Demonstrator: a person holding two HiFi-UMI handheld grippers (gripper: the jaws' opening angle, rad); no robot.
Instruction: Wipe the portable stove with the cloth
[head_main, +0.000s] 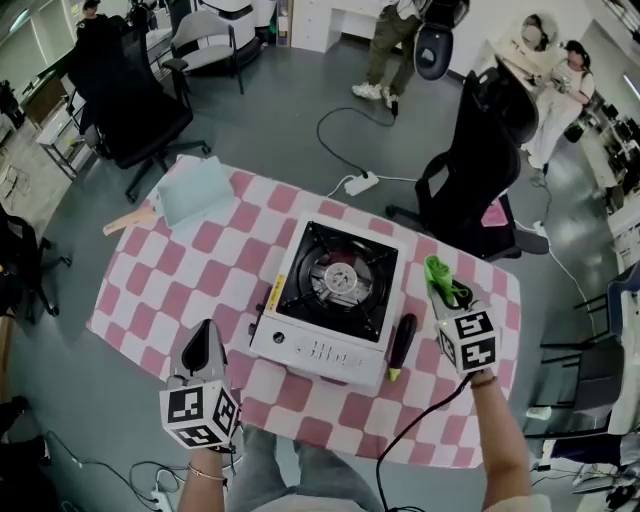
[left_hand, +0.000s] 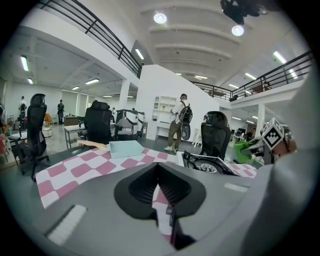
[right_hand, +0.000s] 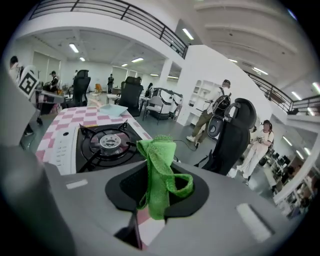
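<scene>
The portable stove (head_main: 335, 300) sits in the middle of the pink checked tablecloth (head_main: 150, 290), knob side toward the person at 6 o'clock, its black burner top bare and open from above. The green cloth (right_hand: 159, 170) is off the stove, pinched in the right gripper (head_main: 442, 287) at about 3 o'clock of it, bunched upright with a loop hanging out. That grip looks meant to leave a soft wad free to press on the top. The left gripper (head_main: 206, 335) waits at 8 o'clock with its jaws closed on nothing, likely kept near to steady the stove body. A black stick with a yellow tip (head_main: 400, 345), perhaps a lighter, lies just beside the stove at 4 o'clock, under the cloth's likely path. A pale blue tray (head_main: 195, 190) rests far off at 11 o'clock, well out of the way.
</scene>
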